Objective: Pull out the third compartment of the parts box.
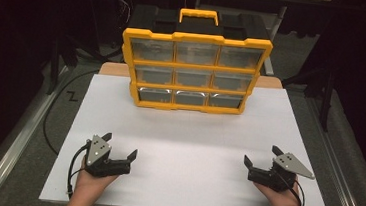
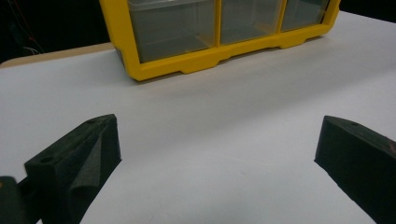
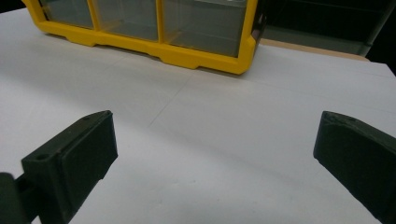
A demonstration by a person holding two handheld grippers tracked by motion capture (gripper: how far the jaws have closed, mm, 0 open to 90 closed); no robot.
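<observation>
High view: your left tool (image 1: 121, 145) is sitting low on the tabletop (image 1: 187, 143) near its front left corner, jaws spread wide, gripping nothing. Left gripper view is confirming it: bare white surface between both jaws, with the yellow organizer's (image 2: 196, 63) bottom-left drawer (image 2: 170, 28) ahead and slightly left of centre.

The organizer (image 1: 195, 59) is standing upright at the back middle of the tabletop, well apart from both tools, with nine clear drawers in three rows and the carry handle (image 1: 199, 15) on top. All the drawers are looking shut; the contents are too dim to tell.

Your right tool (image 1: 262, 157) is mirroring the left near the front right corner, also fully open and empty. Right gripper view is pointing at the organizer's bottom-right corner (image 3: 245, 60).

My read: you are about to start the reach. Pick one drawer, come in square to its front, and keep the jaws open until they are straddling the pull lip. Brace the frame with the other tool, since it could slide or tip back.
</observation>
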